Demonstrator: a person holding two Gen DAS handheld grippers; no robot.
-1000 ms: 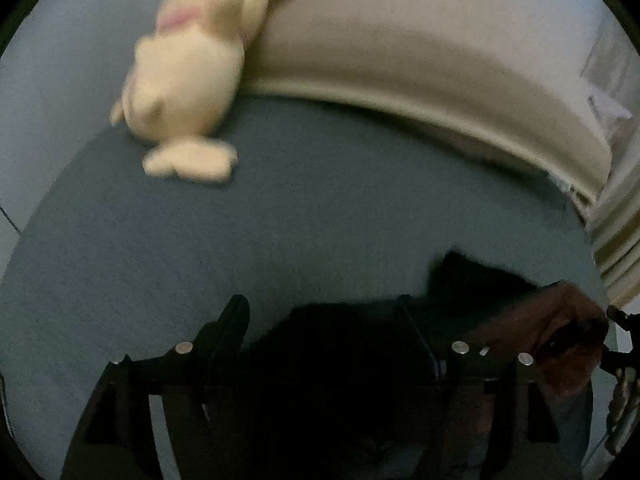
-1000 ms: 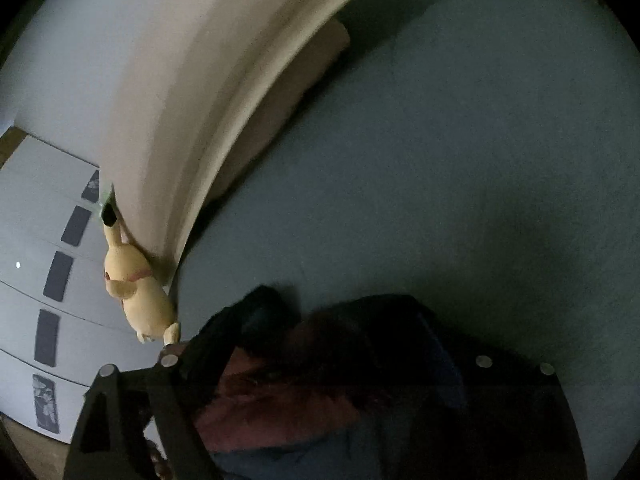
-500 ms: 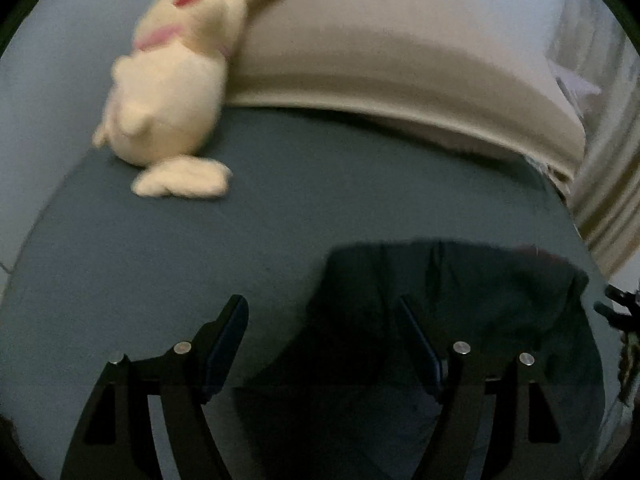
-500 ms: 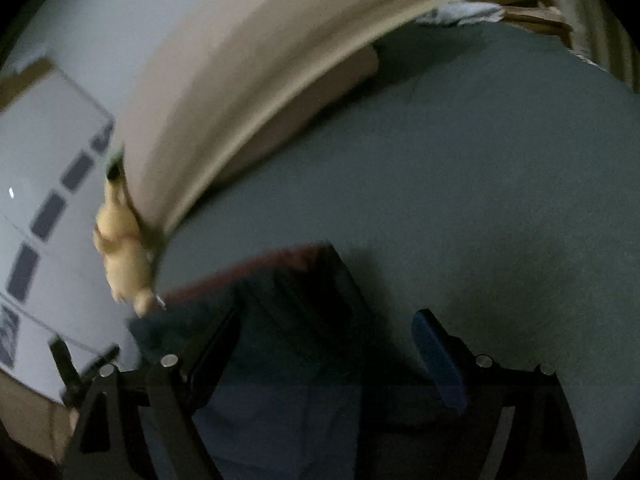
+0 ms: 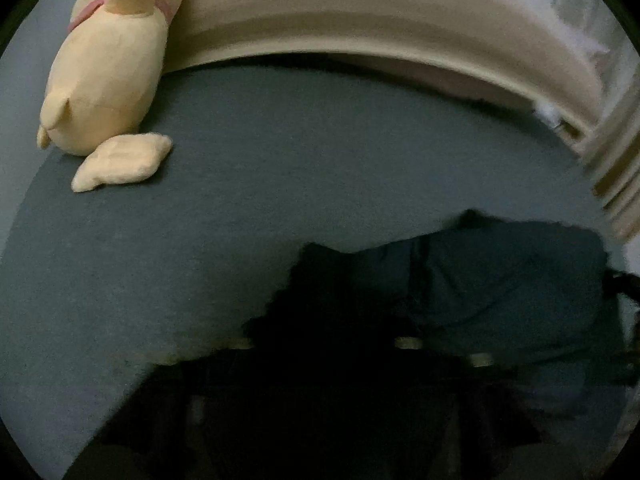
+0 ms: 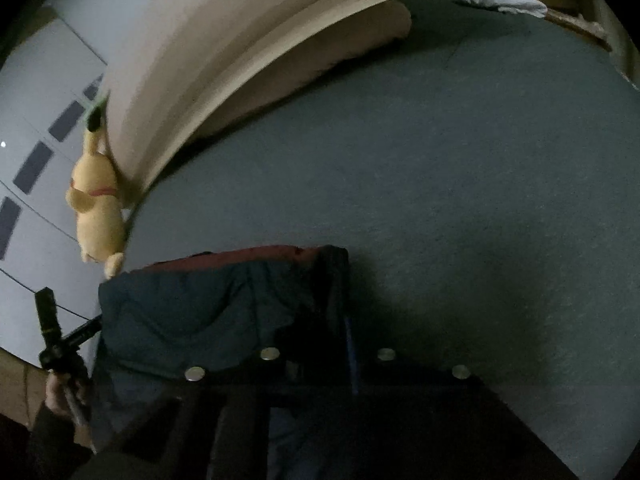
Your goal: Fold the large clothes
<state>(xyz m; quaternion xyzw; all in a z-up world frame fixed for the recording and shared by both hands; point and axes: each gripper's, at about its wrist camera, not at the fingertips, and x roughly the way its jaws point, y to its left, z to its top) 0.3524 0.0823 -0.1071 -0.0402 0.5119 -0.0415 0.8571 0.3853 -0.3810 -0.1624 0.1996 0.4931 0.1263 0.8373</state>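
Dark navy cloth, the garment (image 5: 500, 288), lies on the grey-blue bed (image 5: 280, 168) right under and ahead of both our claws; from the right wrist view a red lining edge (image 6: 248, 254) shows along its far side. The left claw (image 5: 324, 344) is buried in shadow and cloth, and we cannot tell whether its fingers are spread or pinching. The right claw (image 6: 328, 354) sits with its fingers drawn close over the garment's near right corner; we judge it to be pinching the fabric there, though the dark hides the contact itself.

We read the step as laying or squaring a fold. To do it well, we should keep both claws level with each other, so the far edge lands straight, and lower the cloth flat to the bed before letting go. A heavy, padded piece like this will likely spring back, so a press along the crease should help.

The yellow plush toy (image 5: 104, 80) lies far ahead to the left of the left claw, against the beige headboard (image 5: 360, 28), well apart from the work.
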